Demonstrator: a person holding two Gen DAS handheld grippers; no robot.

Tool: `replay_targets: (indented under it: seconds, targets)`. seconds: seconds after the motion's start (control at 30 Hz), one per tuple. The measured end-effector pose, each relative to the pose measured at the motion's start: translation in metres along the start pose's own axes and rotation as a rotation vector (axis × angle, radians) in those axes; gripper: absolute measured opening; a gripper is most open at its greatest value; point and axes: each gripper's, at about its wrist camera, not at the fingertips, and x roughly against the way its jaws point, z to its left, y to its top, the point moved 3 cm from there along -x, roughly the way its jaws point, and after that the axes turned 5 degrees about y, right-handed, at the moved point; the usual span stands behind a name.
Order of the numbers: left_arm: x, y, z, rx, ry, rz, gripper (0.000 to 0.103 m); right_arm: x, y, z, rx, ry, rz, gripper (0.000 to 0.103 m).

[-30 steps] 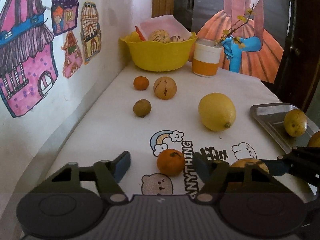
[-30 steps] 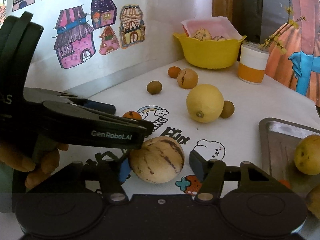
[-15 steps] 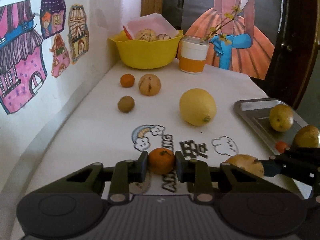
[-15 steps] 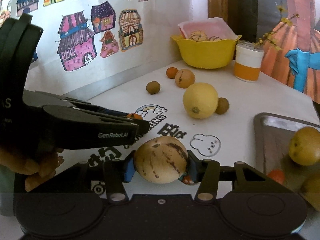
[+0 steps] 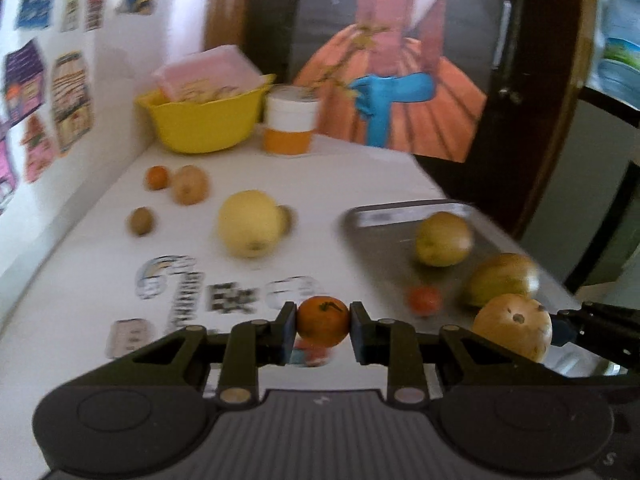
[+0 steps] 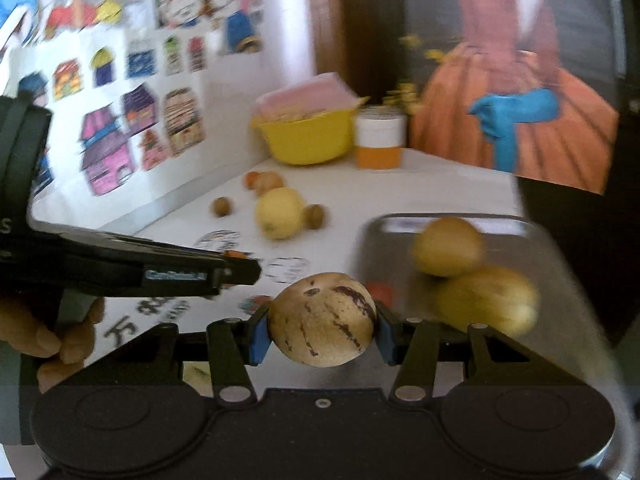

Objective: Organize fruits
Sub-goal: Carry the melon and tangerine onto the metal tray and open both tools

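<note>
Left hand-held gripper (image 5: 323,330): 1 s ago its jaws stood wide w/ the small orange (image 5: 323,320) sitting on the surface between them; now they're closed tight on it, blue pads on both sides. Orange looks lifted clear of the printed cloth, near the front edge, just left of the tray (image 5: 404,216). Background is smeared, so prob. mid-swing.

Still loose on the surface, left half: small orange fruit, tan round one, brown kiwi-like one, big yellow lemon (image 5: 250,223) toward the middle. Yellow bowl (image 5: 204,124) at the back edge.

Right hand-held gripper (image 6: 322,330): also went from open around the striped melon (image 6: 322,320) to clamped on it; melon now rides above the tray's front-left corner, per left view. Tray already holds two yellow-green fruits + a small red one.

Meaning: both grabs done, both fruits in carry. Next is prob. the drop into the tray, though the orange's spot isn't certain.
</note>
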Motion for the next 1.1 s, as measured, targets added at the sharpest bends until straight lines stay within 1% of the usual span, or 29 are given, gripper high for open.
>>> replay_targets:
  seconds: [0.07,0.2,0.3,0.4,0.47,0.57,0.7,1.0,1.1]
  targets:
    - [0.002,-0.001,-0.018,-0.009,-0.027,-0.001,0.030,0.013,-0.006,-0.017,-0.022,-0.040,-0.011,0.053]
    - [0.000,-0.006,-0.052,-0.025,-0.073,0.018,0.030,0.029,-0.019,-0.043,-0.055,-0.093,-0.011,0.053]
    - [-0.003,-0.011,-0.070,-0.036,-0.089,0.034,0.030,0.035,-0.029,-0.057,-0.073,-0.119,-0.012,0.053]
    - [-0.009,-0.016,-0.081,-0.046,-0.088,0.051,0.030,0.035,-0.037,-0.062,-0.074,-0.146,-0.018,0.053]
    - [-0.013,-0.019,-0.085,-0.049,-0.078,0.063,0.030,0.033,-0.041,-0.066,-0.076,-0.154,-0.020,0.053]
    - [-0.016,-0.019,-0.087,-0.056,-0.068,0.059,0.030,0.031,-0.045,-0.069,-0.070,-0.161,-0.025,0.053]
    - [-0.017,-0.019,-0.089,-0.053,-0.060,0.065,0.030,0.027,-0.045,-0.069,-0.073,-0.156,-0.029,0.053]
    - [-0.025,-0.021,-0.094,-0.056,-0.070,0.089,0.031,0.024,-0.048,-0.069,-0.065,-0.157,-0.023,0.054]
    - [-0.025,-0.021,-0.093,-0.044,-0.080,0.092,0.036,0.024,-0.047,-0.066,-0.055,-0.152,-0.024,0.056]
